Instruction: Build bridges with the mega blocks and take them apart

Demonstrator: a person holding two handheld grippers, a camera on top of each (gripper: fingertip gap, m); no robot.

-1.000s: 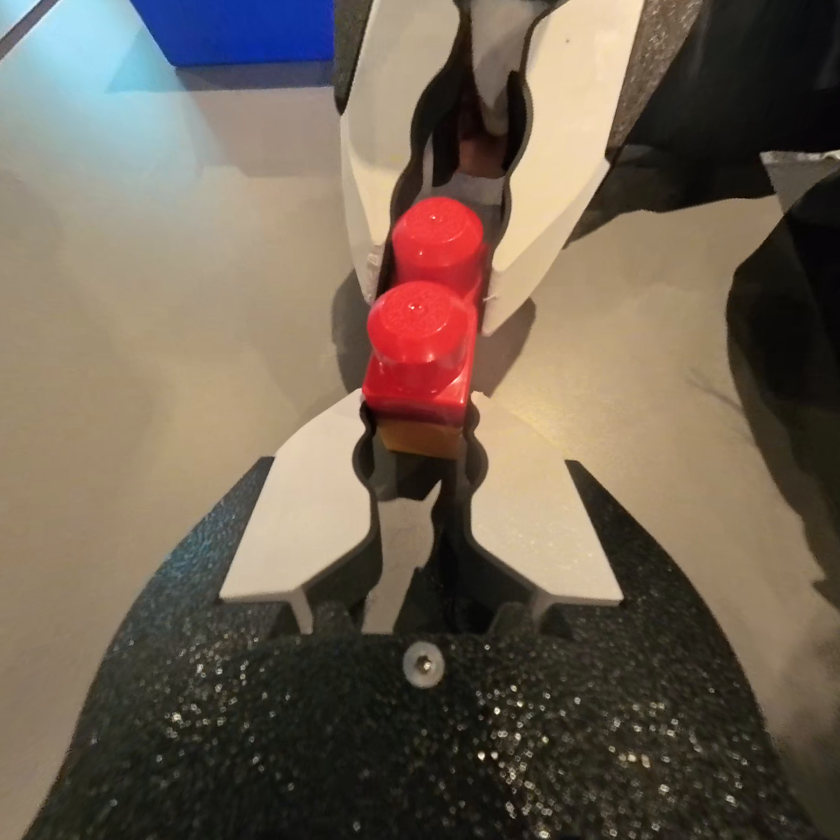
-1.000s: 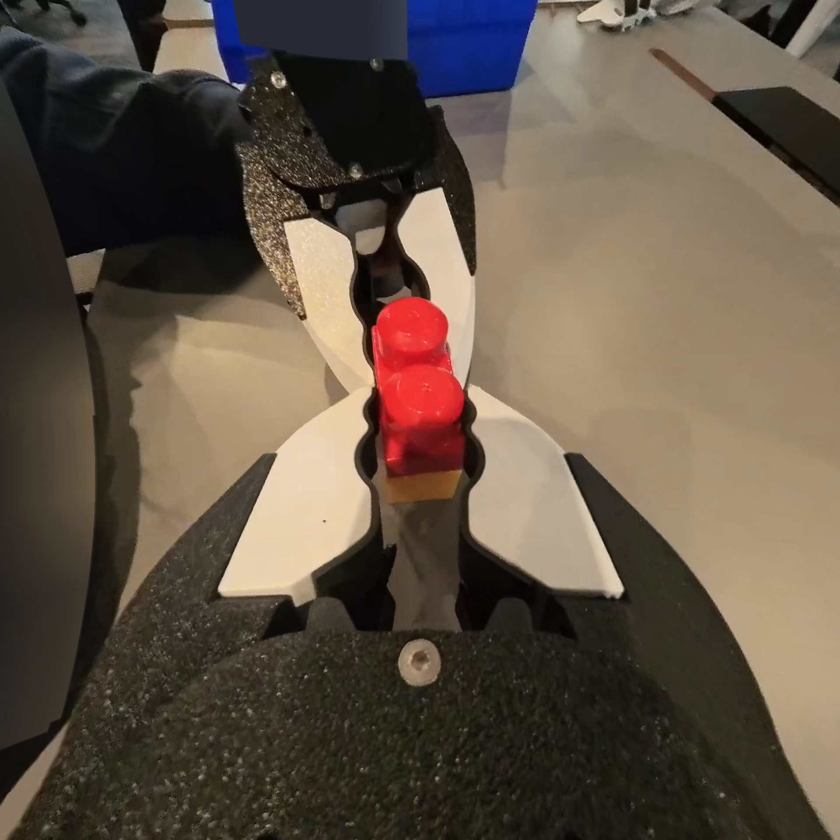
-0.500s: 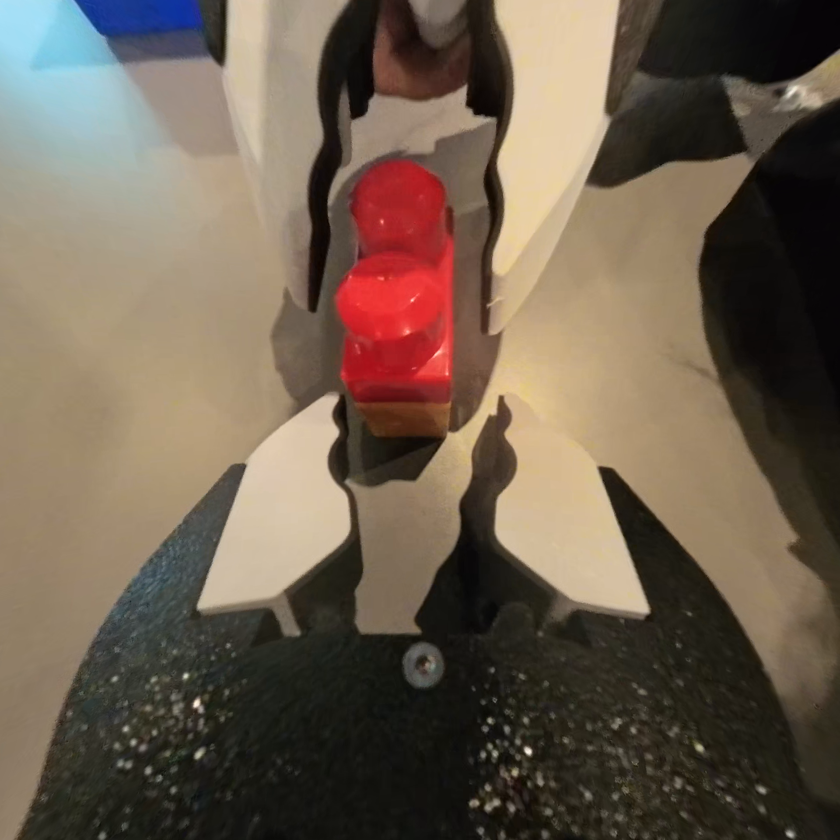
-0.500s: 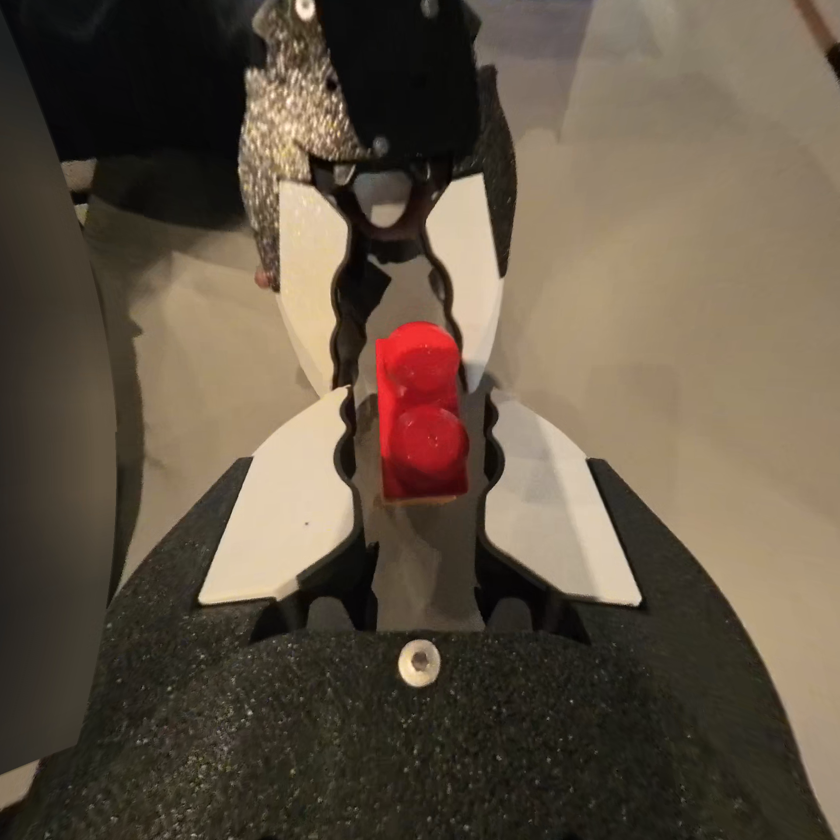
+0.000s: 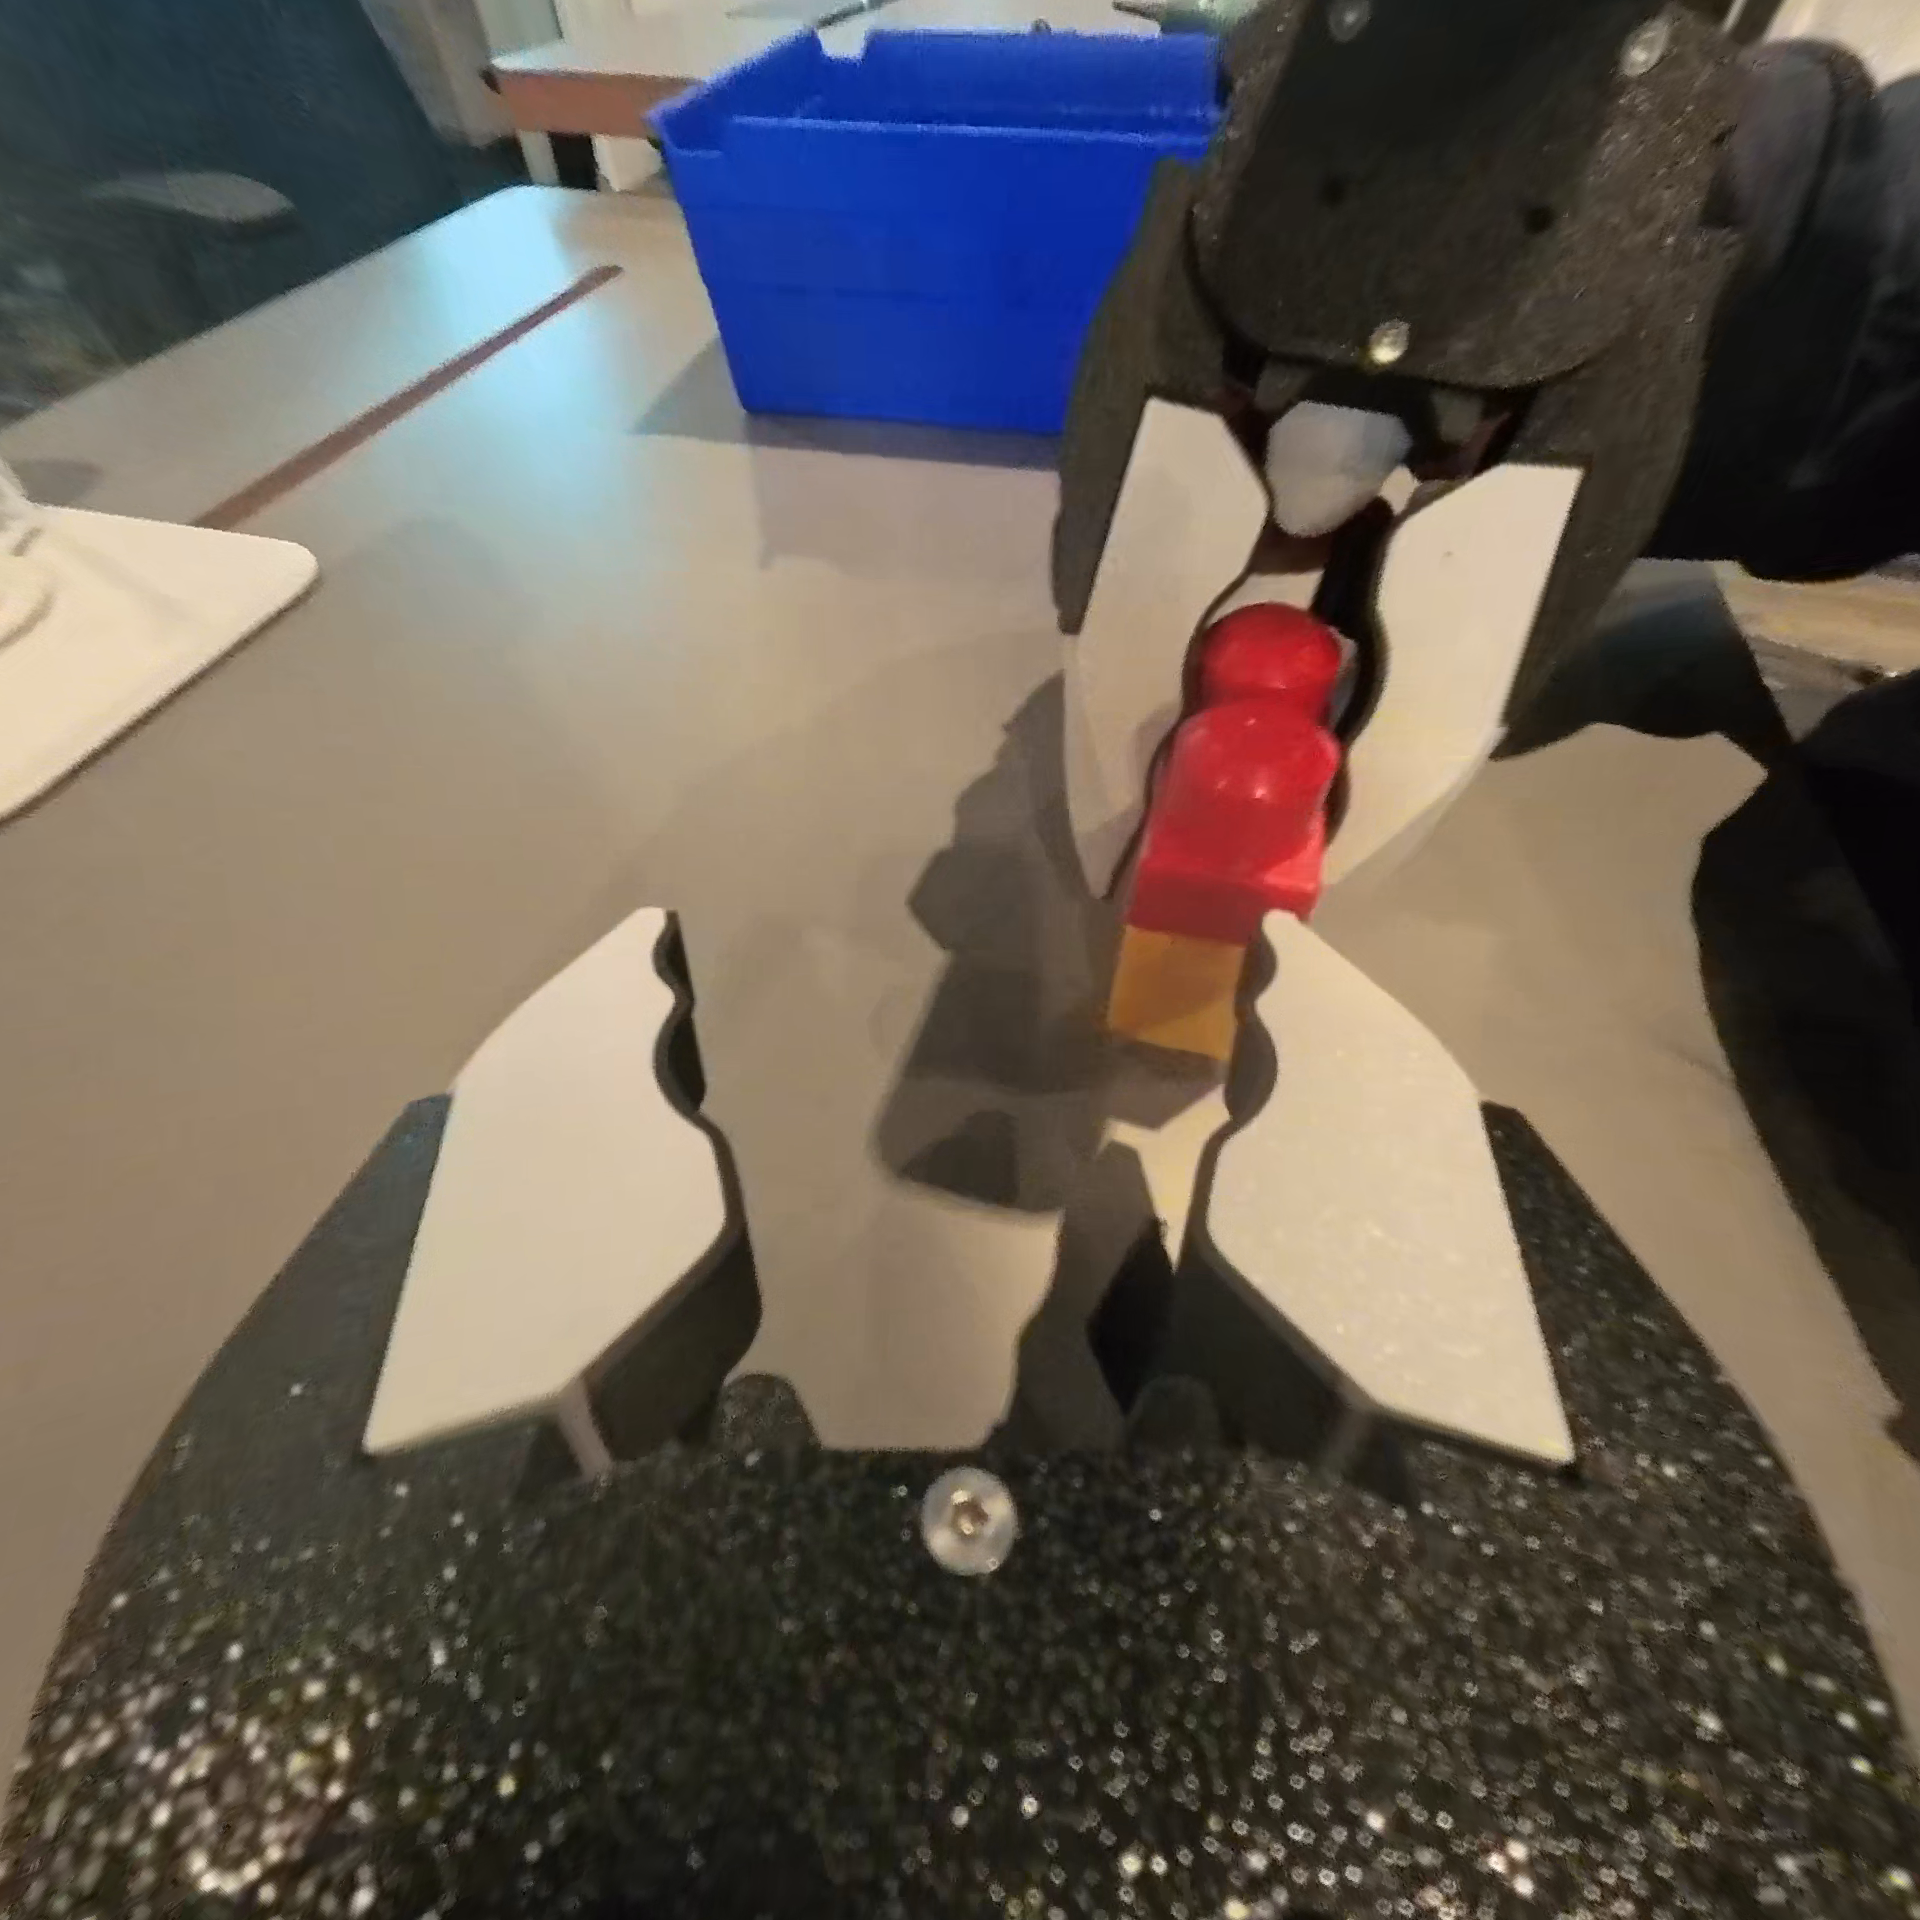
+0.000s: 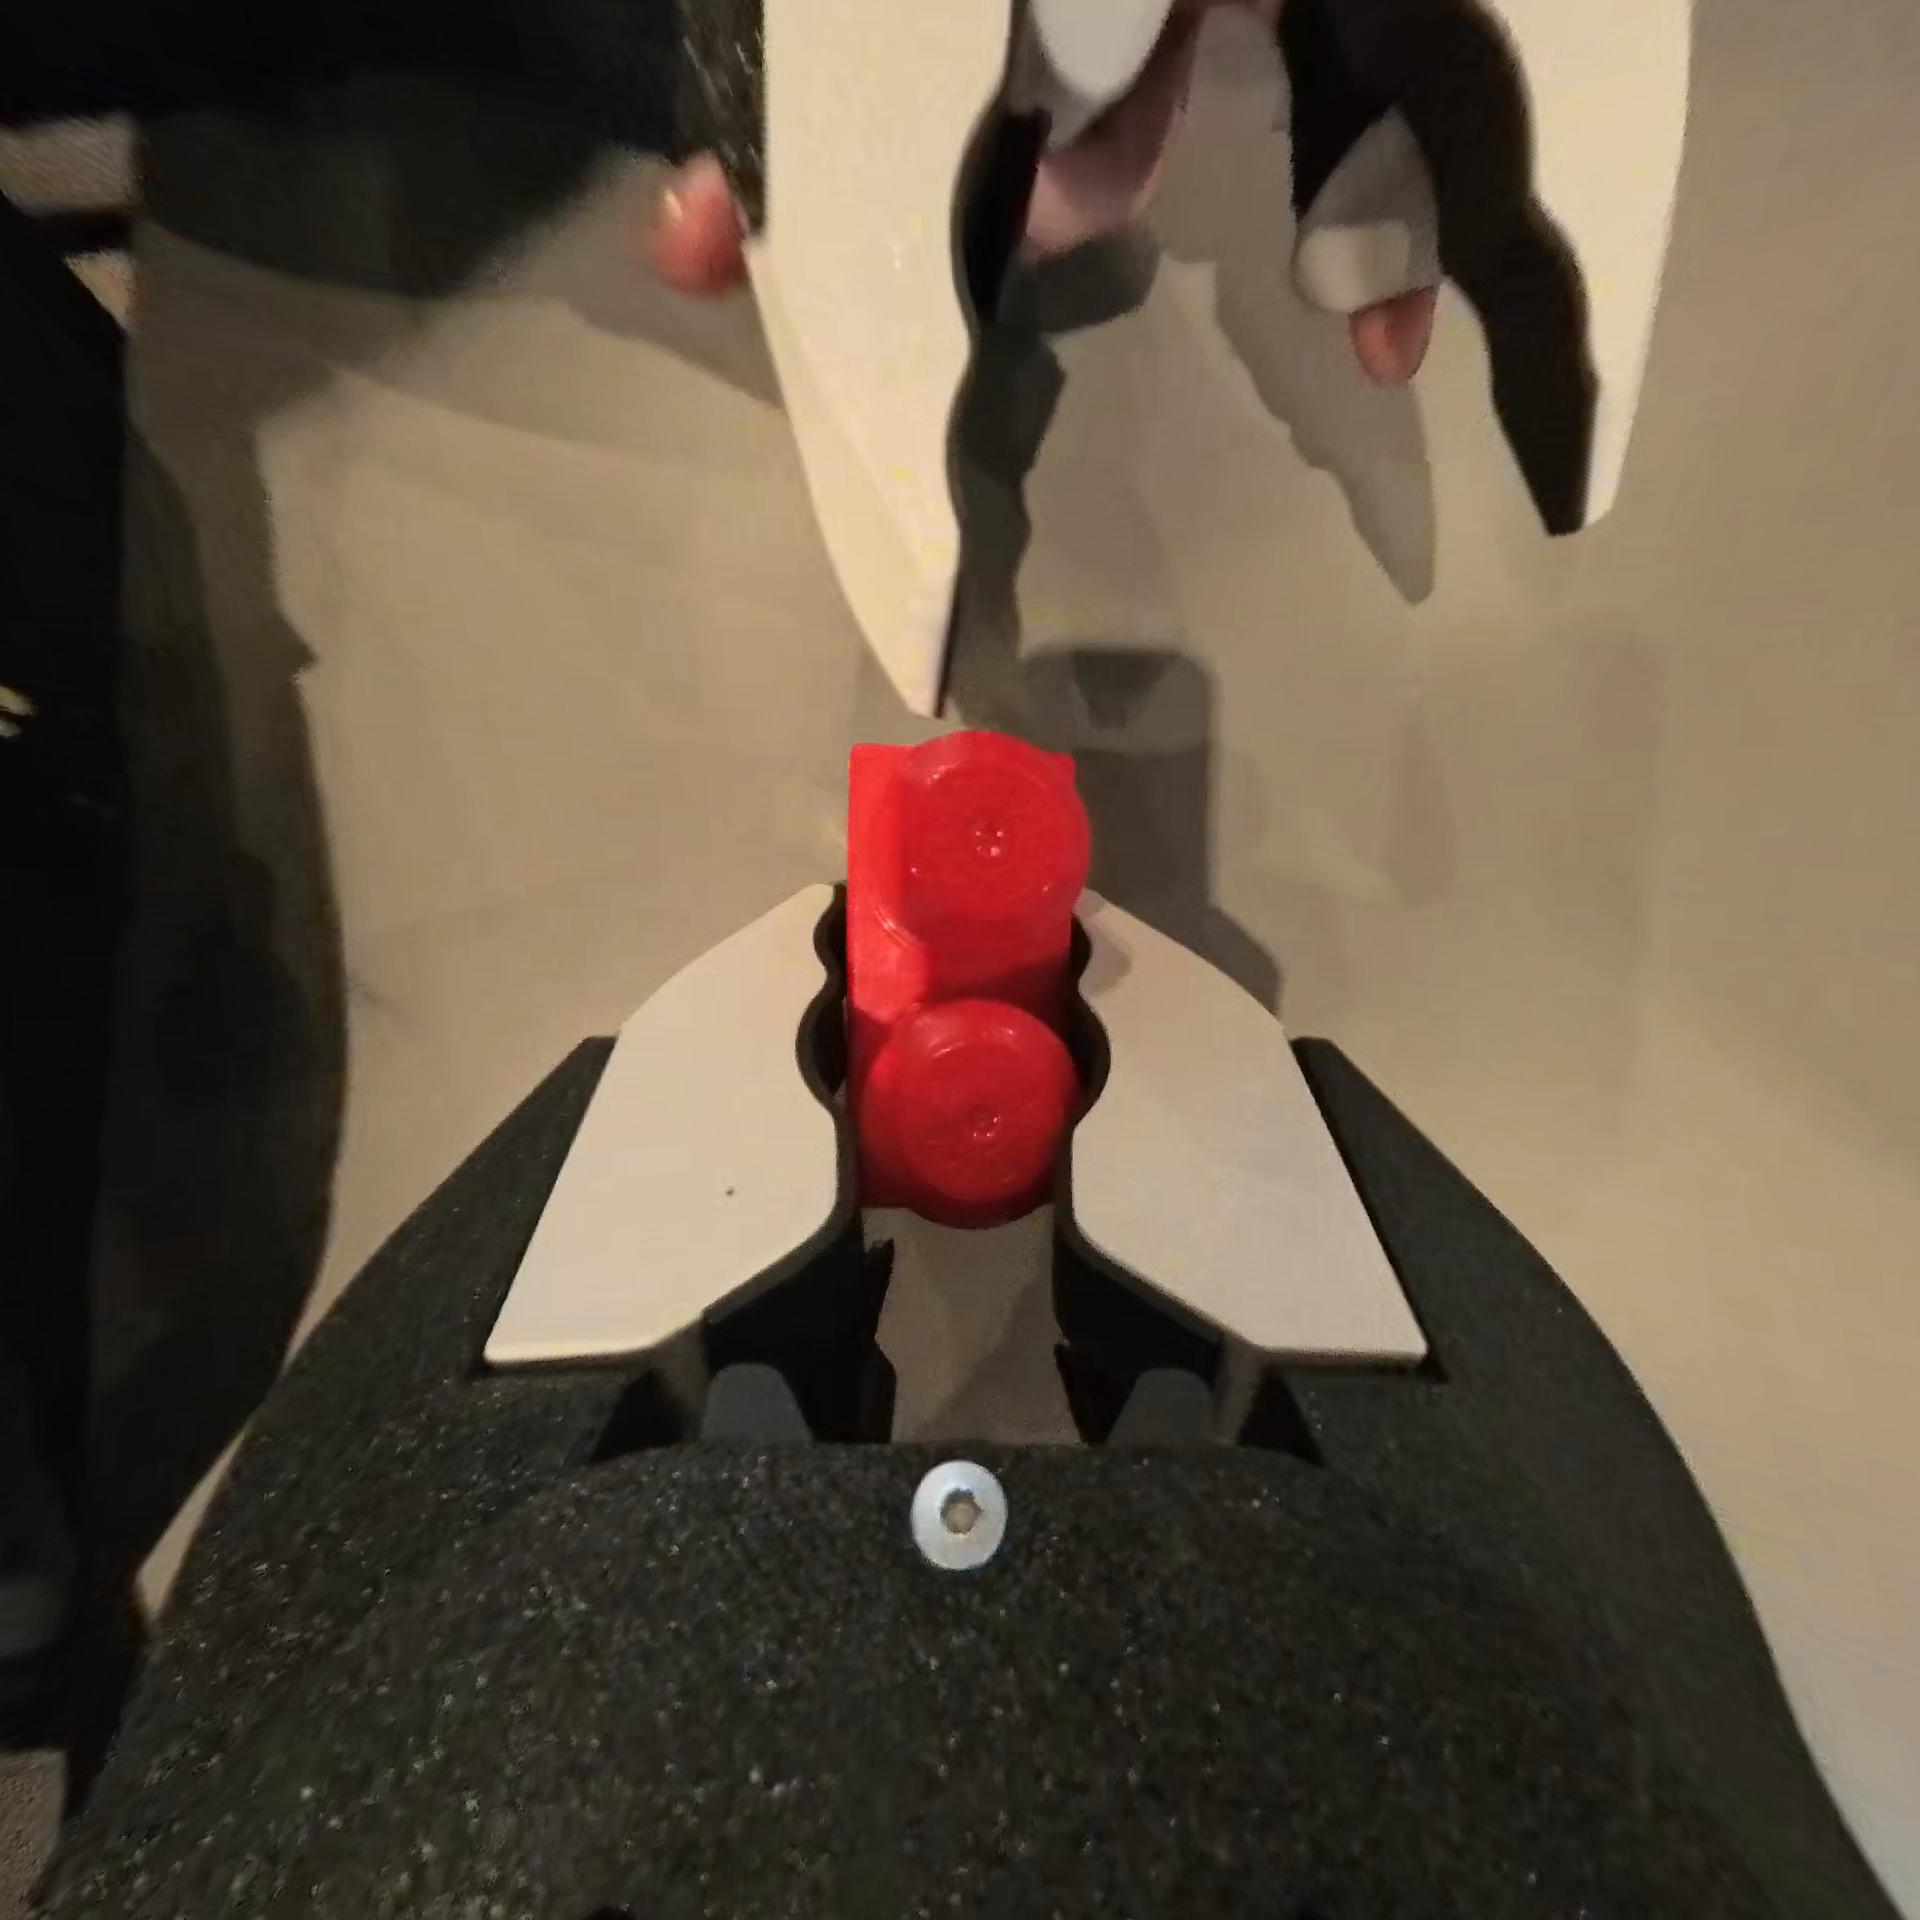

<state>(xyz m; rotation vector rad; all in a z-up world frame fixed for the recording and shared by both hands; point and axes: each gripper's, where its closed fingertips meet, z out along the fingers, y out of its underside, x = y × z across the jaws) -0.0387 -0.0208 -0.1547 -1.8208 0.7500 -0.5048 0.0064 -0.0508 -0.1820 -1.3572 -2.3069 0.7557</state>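
A red two-stud block (image 5: 1231, 821) sits on a yellow block (image 5: 1174, 987) above the grey table (image 5: 520, 727). My right gripper (image 6: 961, 909) is shut on the red block (image 6: 956, 977), which hides the yellow one in the right wrist view. In the left wrist view the right gripper (image 5: 1226, 883) grips the block from the far side. My left gripper (image 5: 966, 935) is open wide and empty, its right fingertip (image 5: 1288, 956) just beside the yellow block. It also shows open in the right wrist view (image 6: 1247, 613). I cannot tell whether the stack touches the table.
A blue bin (image 5: 935, 260) stands at the back of the table. A white flat board (image 5: 125, 623) lies at the left edge. A dark strip (image 5: 416, 395) runs across the table. A person's dark sleeve (image 5: 1818, 312) is at the right.
Both grippers were shut on the stack, then both opened. Now the right gripper has shut on the red block again, and the left has opened wide and shifted to the left.
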